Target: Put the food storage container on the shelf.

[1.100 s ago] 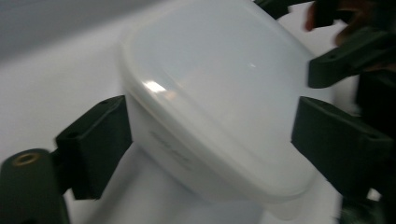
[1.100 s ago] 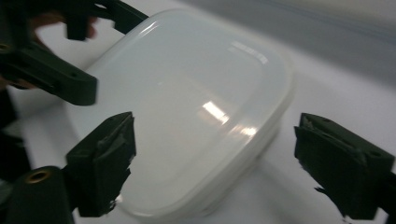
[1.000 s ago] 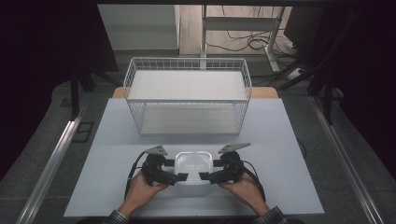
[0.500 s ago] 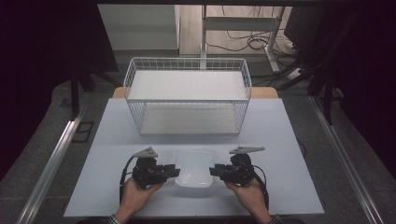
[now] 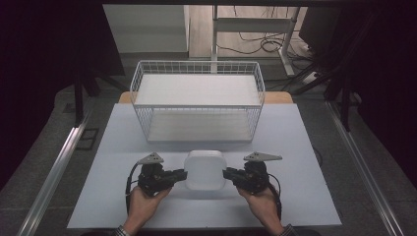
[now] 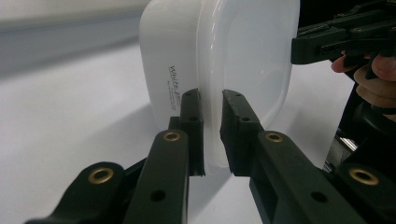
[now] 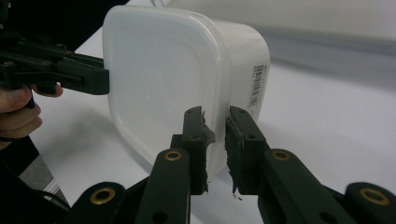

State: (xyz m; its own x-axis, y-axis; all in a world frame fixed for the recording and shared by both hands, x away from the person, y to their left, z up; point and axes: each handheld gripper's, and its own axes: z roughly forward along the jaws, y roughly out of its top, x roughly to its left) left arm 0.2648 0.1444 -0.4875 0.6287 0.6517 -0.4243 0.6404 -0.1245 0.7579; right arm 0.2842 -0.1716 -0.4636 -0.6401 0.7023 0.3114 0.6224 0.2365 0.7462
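A white plastic container (image 5: 205,169) with rounded corners hangs between my two grippers, a little above the table (image 5: 305,162). My left gripper (image 5: 182,174) is shut on its left rim, and the left gripper view shows the pads (image 6: 191,121) pinching the thin edge of the container (image 6: 224,60). My right gripper (image 5: 227,173) is shut on the opposite rim of the container (image 7: 177,79), which carries a barcode label on its side wall. Both pairs of jaws have just been closing, with the rim between them. The right gripper (image 6: 336,39) and the left gripper (image 7: 70,70) each show in the other's view.
A white wire basket (image 5: 196,62) with a white floor stands at the back of the table, just beyond the container. Metal rails run along the floor at both sides. Cables lie on the floor behind the basket.
Both grippers moved out to the container's sides, then closed on its opposite rims. The container now sits higher and looks larger from above.
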